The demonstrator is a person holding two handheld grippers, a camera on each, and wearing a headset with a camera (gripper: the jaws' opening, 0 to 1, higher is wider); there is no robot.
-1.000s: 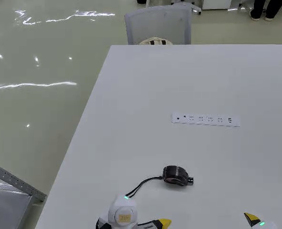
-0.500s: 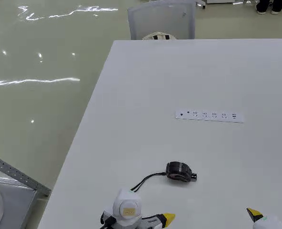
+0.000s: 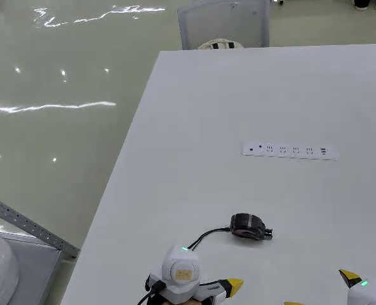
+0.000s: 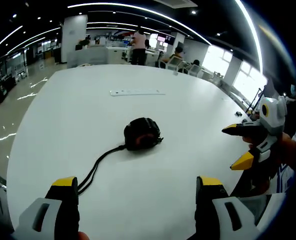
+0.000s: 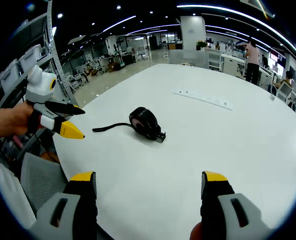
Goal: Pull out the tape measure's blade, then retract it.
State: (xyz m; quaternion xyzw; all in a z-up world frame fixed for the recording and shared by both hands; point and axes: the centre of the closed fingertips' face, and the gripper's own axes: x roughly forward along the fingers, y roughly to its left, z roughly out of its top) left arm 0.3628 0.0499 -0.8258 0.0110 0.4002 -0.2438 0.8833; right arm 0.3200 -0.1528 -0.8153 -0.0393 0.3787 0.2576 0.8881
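Tape measure (image 4: 142, 133) is seen lying on the white table (image 3: 194, 127), ahead of the left gripper (image 4: 136, 185) and roughly in line with the gap between its jaws, though well apart from them. Its black cord (image 4: 100, 162) is trailed back toward that gripper's left jaw. From the right gripper (image 5: 149, 177) the case is likewise seen ahead and slightly to the left, with the blade's hook end (image 5: 160, 137) turned toward this gripper. Both grippers are held wide open and nothing is gripped by either. The blade appears to be wholly wound in, so the pull is judged not yet begun and the step in hand is taken to be the approach. It would be done well if the case were closed on by the left gripper across its flat sides, with the cord kept out from between the jaws so that the grip is not spoiled. The hook would then be pinched by the right gripper, brought in low from its own side. The case should be kept pressed in place while the pull is made straight along the blade's line, since a sideways drag is likely to twist the case. For retraction, the hook is best guided back rather than released to snap.
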